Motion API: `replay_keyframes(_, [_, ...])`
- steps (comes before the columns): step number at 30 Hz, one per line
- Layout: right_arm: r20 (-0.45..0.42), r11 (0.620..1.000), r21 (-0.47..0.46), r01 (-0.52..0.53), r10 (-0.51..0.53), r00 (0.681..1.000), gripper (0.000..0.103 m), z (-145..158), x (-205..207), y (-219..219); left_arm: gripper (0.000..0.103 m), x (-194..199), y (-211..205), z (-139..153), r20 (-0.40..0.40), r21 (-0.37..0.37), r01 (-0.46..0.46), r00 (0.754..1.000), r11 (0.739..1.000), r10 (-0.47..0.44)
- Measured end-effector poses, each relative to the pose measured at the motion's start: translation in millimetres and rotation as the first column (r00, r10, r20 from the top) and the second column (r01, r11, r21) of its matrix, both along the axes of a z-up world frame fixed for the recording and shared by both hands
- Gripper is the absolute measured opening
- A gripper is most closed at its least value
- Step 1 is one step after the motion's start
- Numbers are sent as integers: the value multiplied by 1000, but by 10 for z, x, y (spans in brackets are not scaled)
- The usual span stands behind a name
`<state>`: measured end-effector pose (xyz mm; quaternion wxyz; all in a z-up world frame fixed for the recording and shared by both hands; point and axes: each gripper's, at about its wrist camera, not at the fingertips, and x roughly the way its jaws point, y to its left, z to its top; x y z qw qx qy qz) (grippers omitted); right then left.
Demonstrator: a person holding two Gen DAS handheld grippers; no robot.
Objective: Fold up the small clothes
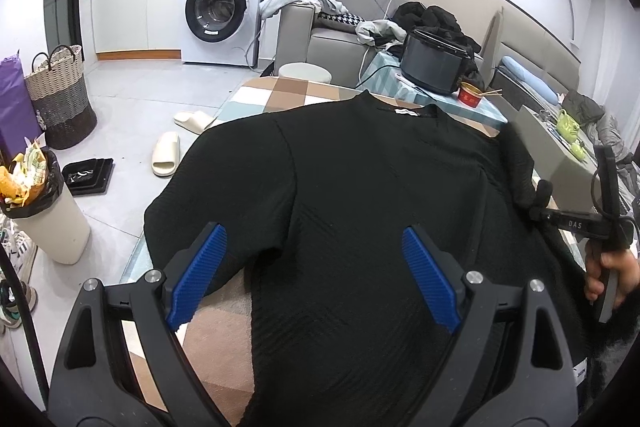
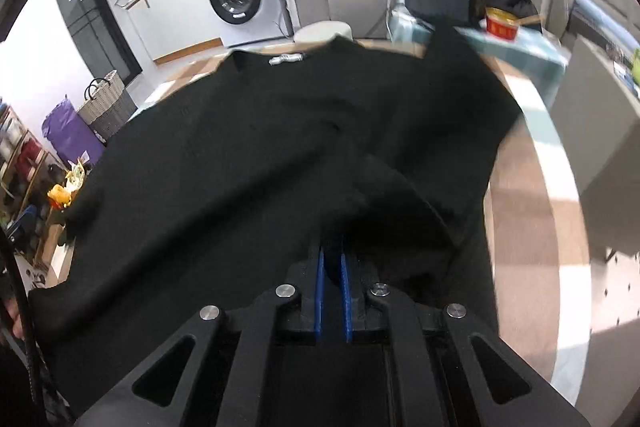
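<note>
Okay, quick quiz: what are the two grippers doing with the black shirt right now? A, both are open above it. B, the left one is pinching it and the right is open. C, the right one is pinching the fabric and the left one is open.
C: the right gripper has its blue pads closed on a fold of the black shirt, while the left gripper stands wide open over it.

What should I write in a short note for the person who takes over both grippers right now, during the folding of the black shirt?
Left gripper: open, above the black shirt, holding nothing.
Right gripper: shut on shirt fabric at its right side, with a fold of cloth raised.
The shirt lies mostly flat on the checkered table, collar at the far side.
Done: the right side is gripped.
Left: probably carry it across, fold the other side, then fold lengthwise.
</note>
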<state>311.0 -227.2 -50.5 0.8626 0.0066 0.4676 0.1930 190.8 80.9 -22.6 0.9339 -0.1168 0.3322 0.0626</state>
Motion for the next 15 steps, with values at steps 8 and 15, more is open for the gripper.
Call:
replay_keyframes(8, [-7,952,226,206,-210,978,48,94,20,-416,89,-20,37,-19,0,-9,-10,1000,1000,10])
replay_keyframes(15, [-121,787,405,466,-459,880,52,121,121,-950,89,-12,45,-53,-8,-9,-9,1000,1000,9])
